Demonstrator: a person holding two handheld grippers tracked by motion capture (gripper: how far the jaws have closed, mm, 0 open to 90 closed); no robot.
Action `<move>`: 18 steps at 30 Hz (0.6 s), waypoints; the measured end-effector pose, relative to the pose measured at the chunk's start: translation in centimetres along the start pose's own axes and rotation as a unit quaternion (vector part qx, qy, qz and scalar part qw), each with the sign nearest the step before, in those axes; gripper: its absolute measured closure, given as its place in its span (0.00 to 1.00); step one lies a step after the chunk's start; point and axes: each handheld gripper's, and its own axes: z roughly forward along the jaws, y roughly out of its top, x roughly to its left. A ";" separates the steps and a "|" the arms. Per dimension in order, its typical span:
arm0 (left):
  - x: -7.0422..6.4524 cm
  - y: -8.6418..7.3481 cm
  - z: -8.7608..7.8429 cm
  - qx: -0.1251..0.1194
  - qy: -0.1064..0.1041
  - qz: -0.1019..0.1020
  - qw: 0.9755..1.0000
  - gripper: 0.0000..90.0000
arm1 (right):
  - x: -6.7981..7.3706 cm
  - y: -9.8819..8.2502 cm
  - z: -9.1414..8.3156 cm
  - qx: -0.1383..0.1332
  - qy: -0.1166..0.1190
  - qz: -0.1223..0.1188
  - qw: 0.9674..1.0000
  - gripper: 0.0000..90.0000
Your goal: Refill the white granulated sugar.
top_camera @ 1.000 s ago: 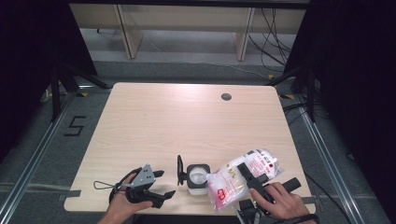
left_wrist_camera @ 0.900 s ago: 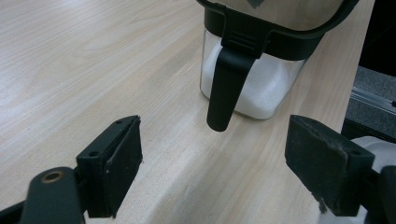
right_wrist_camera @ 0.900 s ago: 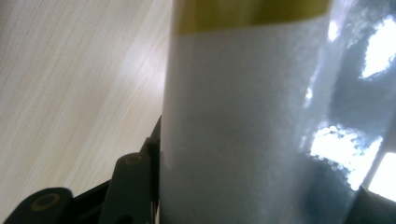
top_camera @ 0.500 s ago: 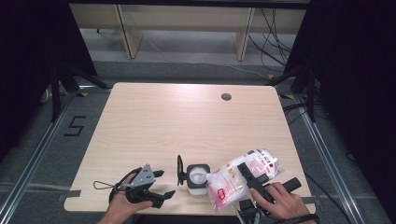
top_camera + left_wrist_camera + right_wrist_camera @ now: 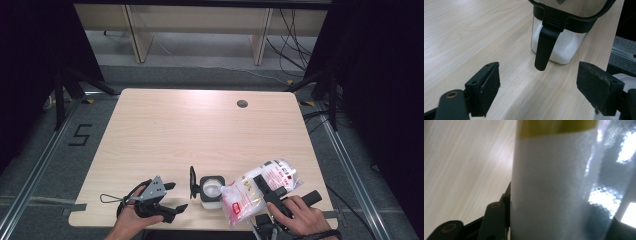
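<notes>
A clear square jar (image 5: 210, 192) of white granules stands near the table's front edge, its black-framed lid (image 5: 192, 182) flipped up on its left side. A see-through bag (image 5: 252, 192) of white granules with a red label lies tilted, its lower end over the jar's mouth. My right gripper (image 5: 262, 184) is shut on the bag, and in the right gripper view the bag (image 5: 564, 182) sits between the jaws, against the left finger (image 5: 495, 220). My left gripper (image 5: 174, 196) rests open left of the jar. In the left gripper view the jar (image 5: 560, 48) and its hanging latch (image 5: 546, 46) stand beyond the open gripper (image 5: 541, 92).
A round cable hole (image 5: 242, 104) sits at the far right of the wooden table (image 5: 200, 130). Shelf legs and cables stand on the floor behind. A "5" mark (image 5: 80, 135) lies on the floor at left. Dark curtains flank both sides.
</notes>
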 end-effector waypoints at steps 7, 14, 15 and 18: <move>-0.1 0.0 0.0 -0.001 0.001 -0.003 1.000 0.21 | 0.2 -0.1 0.0 -0.003 -0.007 0.010 1.000 0.61; -0.1 0.0 0.0 -0.001 0.001 -0.003 1.000 0.21 | 0.0 0.0 -0.1 0.001 0.000 0.000 1.000 0.62; -0.1 0.0 0.0 -0.001 0.001 -0.004 1.000 0.21 | -0.1 0.0 -0.1 0.000 0.001 -0.005 1.000 0.62; 0.0 0.0 0.0 -0.002 0.003 0.001 1.000 0.21 | -0.1 0.0 -0.1 0.000 0.000 -0.005 1.000 0.62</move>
